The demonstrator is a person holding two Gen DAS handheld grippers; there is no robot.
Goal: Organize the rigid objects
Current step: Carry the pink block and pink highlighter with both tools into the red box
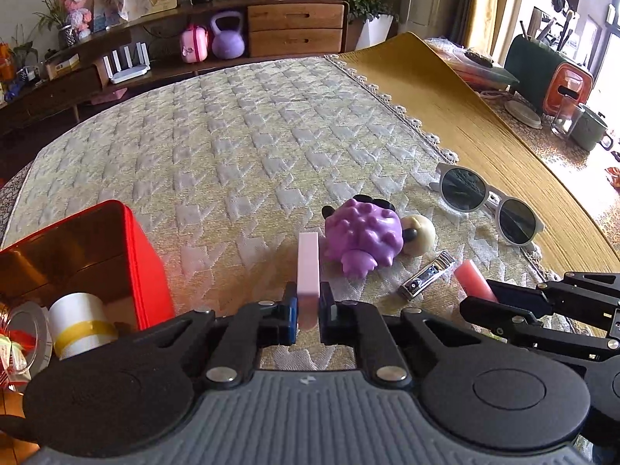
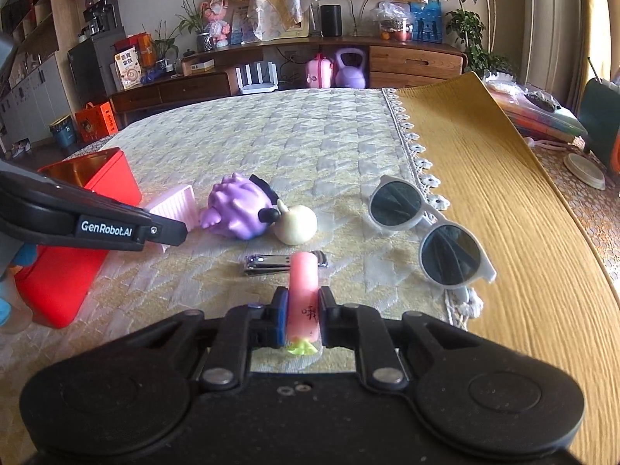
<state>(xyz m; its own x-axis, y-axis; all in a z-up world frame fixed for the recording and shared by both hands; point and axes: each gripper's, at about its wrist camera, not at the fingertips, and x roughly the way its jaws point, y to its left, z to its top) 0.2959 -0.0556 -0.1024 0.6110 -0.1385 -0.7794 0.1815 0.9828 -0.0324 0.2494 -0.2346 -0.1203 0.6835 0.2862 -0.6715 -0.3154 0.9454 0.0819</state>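
My left gripper (image 1: 308, 310) is shut on a flat pale pink box (image 1: 309, 267), held edge-up above the quilted cloth; the box also shows in the right wrist view (image 2: 176, 203). My right gripper (image 2: 303, 310) is shut on a pink carrot-shaped cylinder (image 2: 304, 290) with a green tip; its end shows in the left wrist view (image 1: 473, 281). A purple spiky toy (image 1: 362, 236) (image 2: 236, 209) lies ahead with a cream ball (image 1: 420, 234) (image 2: 296, 224) beside it. A metal nail clipper (image 1: 428, 274) (image 2: 267, 263) lies nearer. White-framed sunglasses (image 1: 488, 203) (image 2: 422, 228) lie to the right.
An open red tin box (image 1: 131, 255) (image 2: 77, 255) stands at the left; a white and yellow tape roll (image 1: 79, 323) is beside it. A yellow mat (image 2: 503, 193) covers the table's right side. Cups and a green container (image 1: 589, 128) stand far right. A wooden sideboard (image 1: 294, 29) lies behind.
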